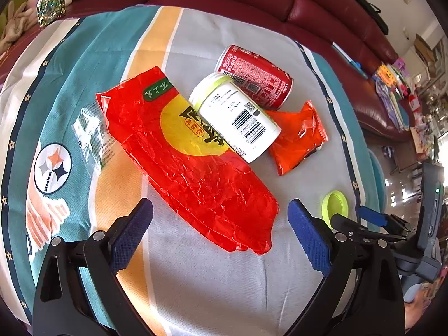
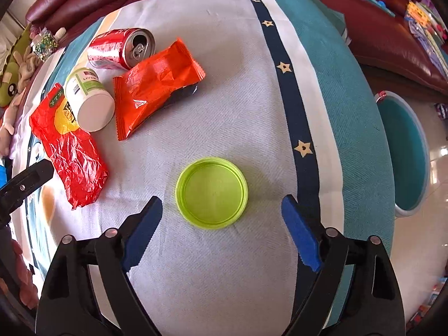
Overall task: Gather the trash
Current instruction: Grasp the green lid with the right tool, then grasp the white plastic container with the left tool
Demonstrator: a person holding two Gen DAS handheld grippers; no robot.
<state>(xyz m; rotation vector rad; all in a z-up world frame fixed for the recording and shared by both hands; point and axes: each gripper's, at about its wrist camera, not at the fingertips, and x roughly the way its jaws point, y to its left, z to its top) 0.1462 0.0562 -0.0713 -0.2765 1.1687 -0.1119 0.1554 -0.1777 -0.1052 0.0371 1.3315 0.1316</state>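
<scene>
While we hold both grippers above the cloth-covered table, neither one has anything in its jaws. Our left gripper stands wide apart over the near end of a big red bag, not touching it. Our right gripper is also spread wide, with a green lid lying open side up on the cloth just ahead of its tips, and its pads are clear of the rim.

Farther back the rest of the trash sits bunched together. A white bottle lies on its side across the red bag. A red can, opened and tipped over, lies behind the bottle. An orange wrapper rests beside both. A teal bin stands on the floor past the table's right edge.

We judge the lid light, stiff and low, so the jaws should close across its rim from opposite sides, pads down near the cloth. It may skate on the fabric if struck by one pad first. The bag looks thin, crinkly and slippery, best pinched at its near edge. Lifting it could roll the bottle off.
</scene>
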